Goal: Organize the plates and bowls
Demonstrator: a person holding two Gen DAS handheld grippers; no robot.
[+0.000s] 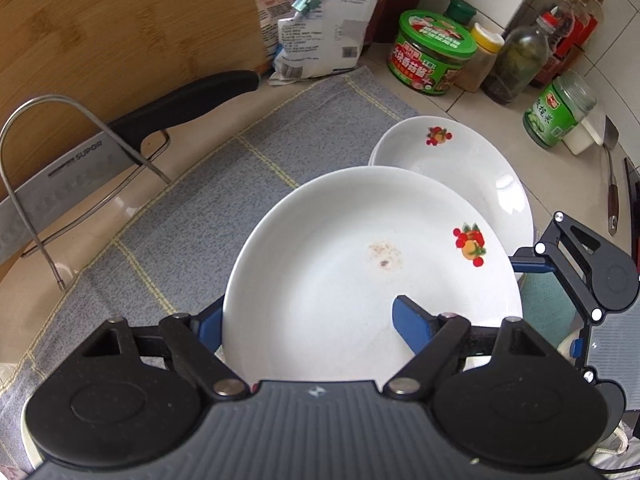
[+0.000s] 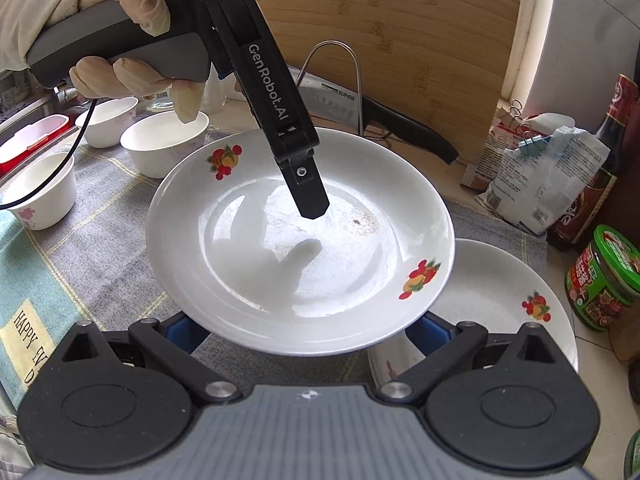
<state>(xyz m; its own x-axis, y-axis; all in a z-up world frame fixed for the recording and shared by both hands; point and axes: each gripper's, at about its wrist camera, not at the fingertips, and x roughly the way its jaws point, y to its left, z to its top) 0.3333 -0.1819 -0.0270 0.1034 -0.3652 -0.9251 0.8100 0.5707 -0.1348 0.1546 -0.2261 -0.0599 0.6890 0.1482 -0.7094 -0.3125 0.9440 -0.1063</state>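
**Plate held over the stack**

My gloved left hand (image 2: 100, 32) angles its gripper (image 1: 310, 330) steeply down, clamped on the plate (image 2: 300, 240) rim. That plate hangs above the stack (image 2: 500, 292). My right gripper (image 2: 304, 332) lies beneath; its grip is hidden.

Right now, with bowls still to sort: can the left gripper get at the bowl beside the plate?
Probably not yet: the left gripper is shut on the plate, though the bowl stands uncovered on the cloth.
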